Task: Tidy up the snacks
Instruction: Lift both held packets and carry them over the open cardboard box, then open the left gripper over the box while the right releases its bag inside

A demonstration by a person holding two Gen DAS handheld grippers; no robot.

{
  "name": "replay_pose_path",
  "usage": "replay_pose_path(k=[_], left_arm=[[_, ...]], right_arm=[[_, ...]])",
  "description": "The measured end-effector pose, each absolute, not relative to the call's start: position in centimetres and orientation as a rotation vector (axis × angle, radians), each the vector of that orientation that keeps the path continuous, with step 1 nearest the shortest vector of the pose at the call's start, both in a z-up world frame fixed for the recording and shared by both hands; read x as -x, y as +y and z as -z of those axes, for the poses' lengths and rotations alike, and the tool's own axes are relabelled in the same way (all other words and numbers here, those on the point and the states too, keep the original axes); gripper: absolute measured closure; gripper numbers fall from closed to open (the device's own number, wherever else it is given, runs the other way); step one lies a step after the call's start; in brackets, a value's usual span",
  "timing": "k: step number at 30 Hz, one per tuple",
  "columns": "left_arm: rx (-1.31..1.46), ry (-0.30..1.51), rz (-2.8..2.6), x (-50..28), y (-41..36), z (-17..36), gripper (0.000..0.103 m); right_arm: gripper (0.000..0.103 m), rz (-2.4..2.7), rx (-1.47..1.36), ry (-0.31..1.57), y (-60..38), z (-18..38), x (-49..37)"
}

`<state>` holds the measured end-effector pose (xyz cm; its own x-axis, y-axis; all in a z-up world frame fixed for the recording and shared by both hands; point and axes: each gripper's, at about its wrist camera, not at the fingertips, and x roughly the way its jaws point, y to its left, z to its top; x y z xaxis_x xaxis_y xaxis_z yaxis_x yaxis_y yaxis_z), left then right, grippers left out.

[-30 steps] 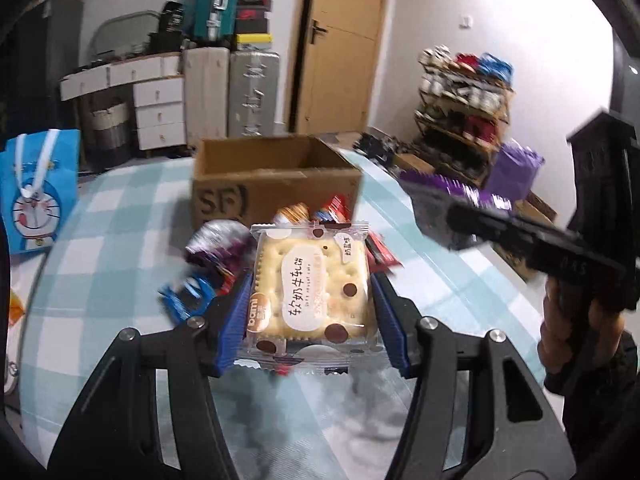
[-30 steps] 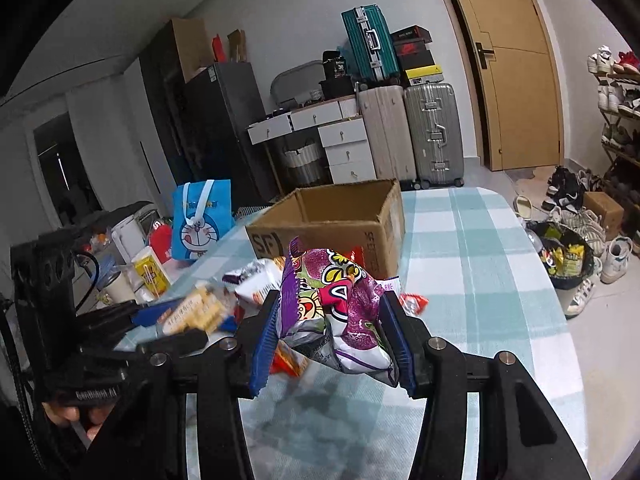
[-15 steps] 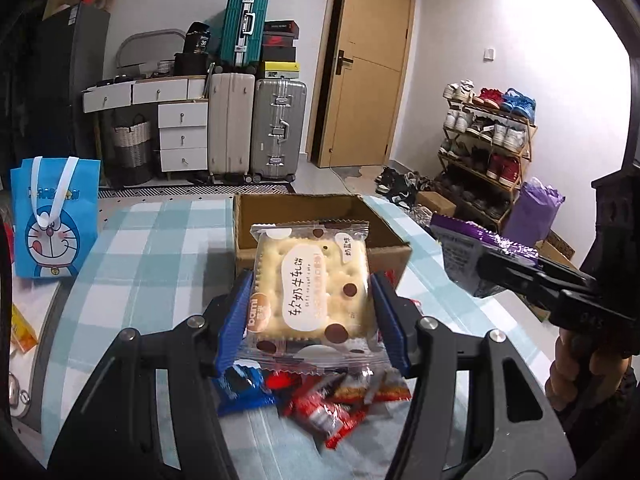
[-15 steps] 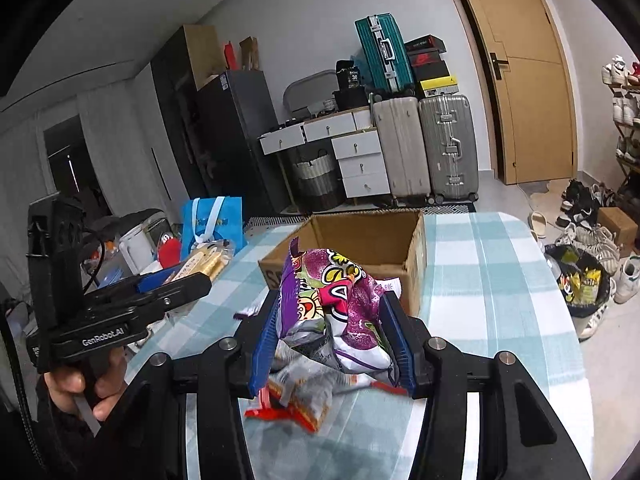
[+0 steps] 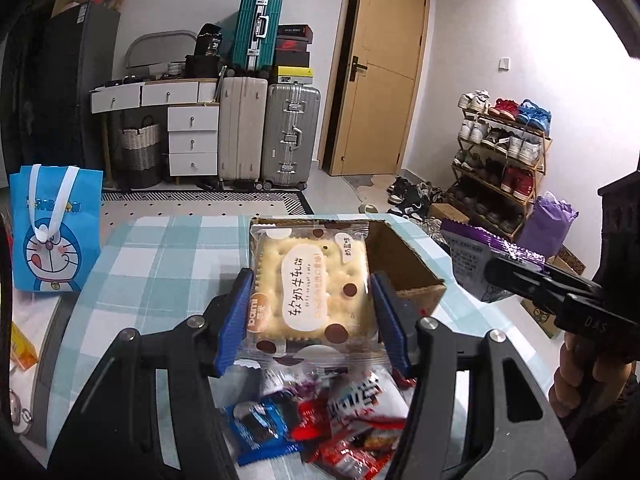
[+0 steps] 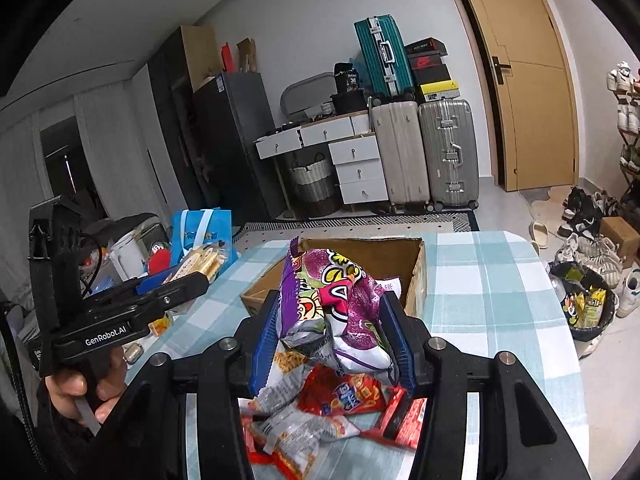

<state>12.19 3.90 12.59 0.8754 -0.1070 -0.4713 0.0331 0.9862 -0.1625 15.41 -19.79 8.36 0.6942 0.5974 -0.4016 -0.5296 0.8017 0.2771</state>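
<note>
My left gripper (image 5: 310,320) is shut on a clear-wrapped cracker packet (image 5: 310,284), held above the snack pile (image 5: 320,420) and just short of the open cardboard box (image 5: 404,264). My right gripper (image 6: 332,334) is shut on a purple snack bag (image 6: 332,300), held above loose red and silver packets (image 6: 320,412) in front of the same box (image 6: 380,256). The purple bag also shows at the right of the left wrist view (image 5: 480,264). The cracker packet shows at the left of the right wrist view (image 6: 200,264).
The table has a teal checked cloth (image 5: 152,264). A blue Doraemon bag (image 5: 52,224) stands at its left edge. Suitcases (image 5: 268,132) and drawers stand behind. A shoe rack (image 5: 504,160) and a bin (image 6: 584,304) are to the right.
Both grippers have risen and moved toward the box with their packets. The snack pile has dropped to the bottom of both views, and the box's inside now shows.
</note>
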Motion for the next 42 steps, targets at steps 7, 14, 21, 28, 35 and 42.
replay_pose_path(k=[7, 14, 21, 28, 35, 42], left_arm=[[0.159, 0.502, 0.068, -15.5, 5.3, -12.4, 0.048], [0.149, 0.513, 0.065, -17.9, 5.4, -11.6, 0.047], [0.127, 0.543, 0.070, -22.1, 4.8, -10.7, 0.047], [0.085, 0.576, 0.072, -25.2, 2.2, -9.4, 0.047], [0.076, 0.616, 0.078, -27.4, 0.8, -7.3, 0.047], [0.093, 0.651, 0.078, -29.9, 0.0, -5.8, 0.047]], right_arm=[[0.053, -0.623, -0.159, 0.500, -19.4, -8.4, -18.0], [0.053, -0.628, -0.177, 0.520, -19.0, -7.9, -20.8], [0.053, -0.645, -0.164, 0.548, -17.6, -6.8, -22.8], [0.053, -0.645, -0.175, 0.570, -16.7, -5.8, -24.8], [0.053, -0.634, -0.167, 0.593, -16.1, -4.9, -26.3], [0.053, -0.663, -0.212, 0.607, -16.1, -3.9, -27.3]])
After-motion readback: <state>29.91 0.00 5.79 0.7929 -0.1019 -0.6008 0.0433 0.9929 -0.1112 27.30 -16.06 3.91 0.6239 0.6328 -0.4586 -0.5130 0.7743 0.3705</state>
